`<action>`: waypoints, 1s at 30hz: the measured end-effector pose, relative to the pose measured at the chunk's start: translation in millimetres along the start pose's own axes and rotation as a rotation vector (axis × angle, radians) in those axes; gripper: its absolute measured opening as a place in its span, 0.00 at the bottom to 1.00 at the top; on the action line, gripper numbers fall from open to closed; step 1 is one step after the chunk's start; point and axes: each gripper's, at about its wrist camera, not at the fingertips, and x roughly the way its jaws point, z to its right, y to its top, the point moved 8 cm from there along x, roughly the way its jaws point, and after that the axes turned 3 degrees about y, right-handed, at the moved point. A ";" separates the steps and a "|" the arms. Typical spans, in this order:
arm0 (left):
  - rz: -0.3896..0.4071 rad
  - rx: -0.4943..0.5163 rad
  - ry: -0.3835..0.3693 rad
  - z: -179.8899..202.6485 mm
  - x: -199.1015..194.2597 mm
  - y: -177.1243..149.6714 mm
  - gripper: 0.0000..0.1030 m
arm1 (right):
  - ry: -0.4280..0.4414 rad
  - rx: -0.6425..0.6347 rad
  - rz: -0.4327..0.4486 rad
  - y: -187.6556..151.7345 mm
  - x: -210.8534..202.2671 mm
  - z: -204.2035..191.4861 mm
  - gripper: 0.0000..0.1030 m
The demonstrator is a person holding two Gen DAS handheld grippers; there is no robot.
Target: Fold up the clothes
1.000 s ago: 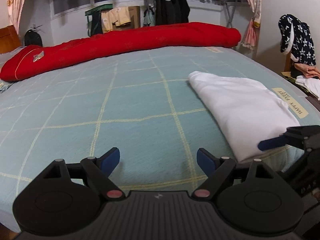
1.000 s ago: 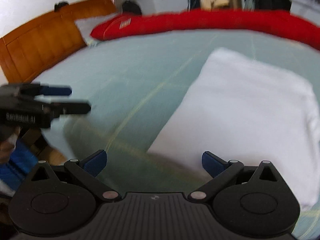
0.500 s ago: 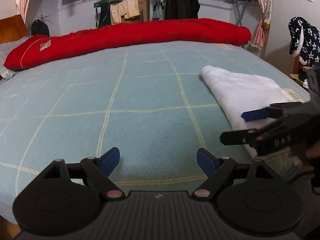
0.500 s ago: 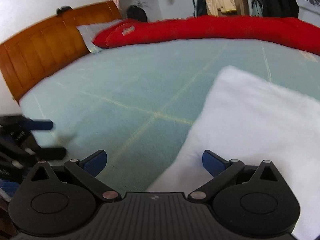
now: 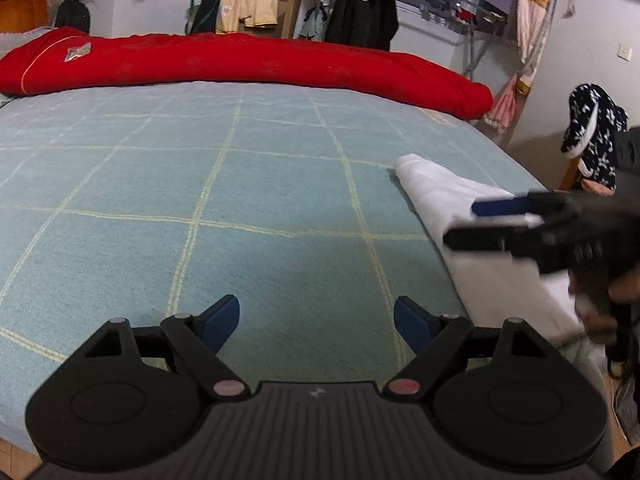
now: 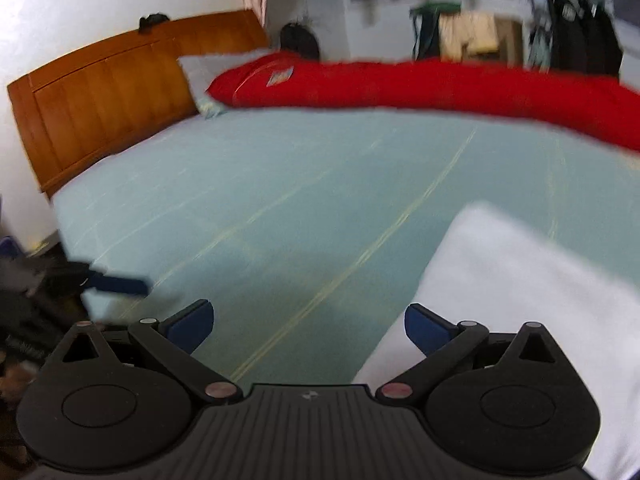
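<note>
A folded white garment (image 5: 472, 236) lies on the pale green bed sheet (image 5: 240, 208), near the bed's front corner. Both the left gripper (image 5: 316, 322) and the right gripper (image 6: 308, 326) hang over the sheet, jaws wide apart, holding nothing.
</note>
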 end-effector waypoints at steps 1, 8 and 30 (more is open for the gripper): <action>0.000 0.000 0.000 -0.2 1.4 1.1 0.82 | -0.021 -0.010 0.010 6.8 2.3 6.7 1.00; 0.001 0.002 -0.002 -1.8 11.5 8.7 0.83 | -0.018 0.041 -0.104 7.0 59.9 40.5 1.00; 0.052 0.035 -0.022 22.1 -12.6 16.1 0.84 | -0.230 0.071 -0.032 -4.8 -7.7 102.6 1.00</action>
